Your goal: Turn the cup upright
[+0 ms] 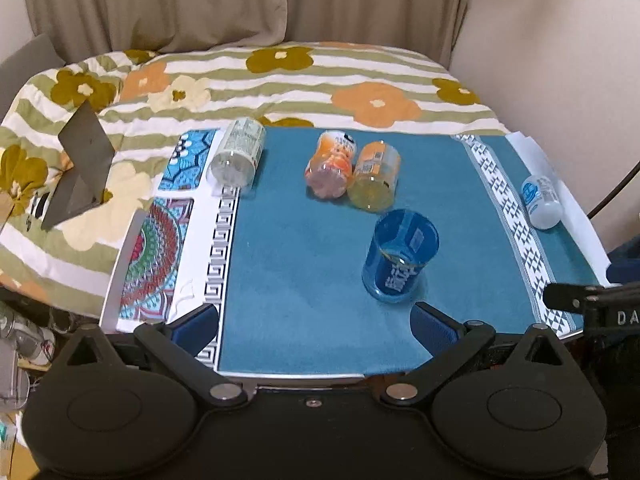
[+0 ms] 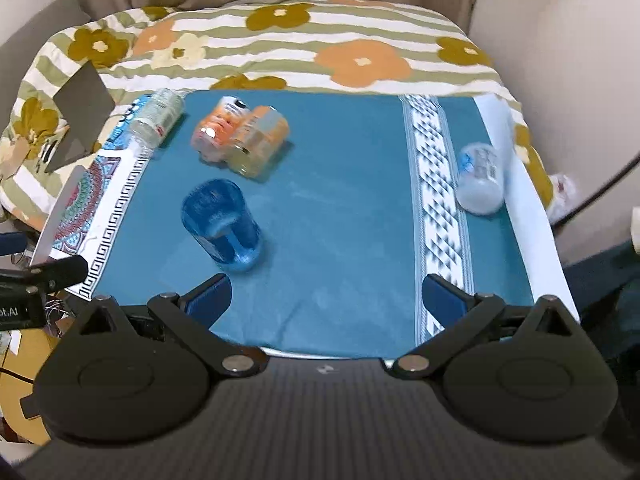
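The cup (image 1: 400, 256) stands on the bench (image 1: 300, 264), just ahead of the left claw (image 1: 314, 326) near its right finger, untouched. From the right claw (image 2: 326, 300) it sits ahead-left. Both claws gape wide, empty.

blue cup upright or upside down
Upright: the blue cup stands on the teal mat and its open rim faces up in the left wrist view.

Both wrist cameras sit at the near edge of the table (image 1: 304, 240), facing forward and down along their own fingers toward the bed (image 1: 280, 76) beyond. The left view looks from left of the blue cup (image 1: 400, 256); the right view from its right (slightly blurred). Both share the whole tabletop.
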The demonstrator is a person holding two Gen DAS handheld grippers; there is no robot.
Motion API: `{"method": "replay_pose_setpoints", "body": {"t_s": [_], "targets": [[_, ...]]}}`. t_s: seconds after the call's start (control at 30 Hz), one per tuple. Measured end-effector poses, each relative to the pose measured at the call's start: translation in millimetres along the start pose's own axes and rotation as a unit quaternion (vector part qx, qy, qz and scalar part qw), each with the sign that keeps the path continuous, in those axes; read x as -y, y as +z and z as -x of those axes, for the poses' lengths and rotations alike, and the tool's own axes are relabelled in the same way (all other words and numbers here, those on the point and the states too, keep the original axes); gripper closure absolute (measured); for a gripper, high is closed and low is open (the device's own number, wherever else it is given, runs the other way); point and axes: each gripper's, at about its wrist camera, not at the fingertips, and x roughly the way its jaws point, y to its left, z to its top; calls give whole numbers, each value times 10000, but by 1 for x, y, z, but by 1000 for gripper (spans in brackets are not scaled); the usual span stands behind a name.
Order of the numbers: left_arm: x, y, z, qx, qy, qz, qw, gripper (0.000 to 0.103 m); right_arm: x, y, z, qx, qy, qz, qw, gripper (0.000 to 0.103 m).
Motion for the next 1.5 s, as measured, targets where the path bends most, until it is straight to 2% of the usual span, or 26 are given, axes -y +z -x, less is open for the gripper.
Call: {"method": "replay_pose_setpoints", "body": {"t_s": [0.43, 1.5], "targets": [[16, -7, 4, 46, 112, -103, 9999, 0, 11, -13, -2, -204, -43, -69, 9998, 0], [15, -7, 9, 196, 280, -217, 9992, 0, 8, -10, 1, -132, -22, -96, 9999, 0]]}}
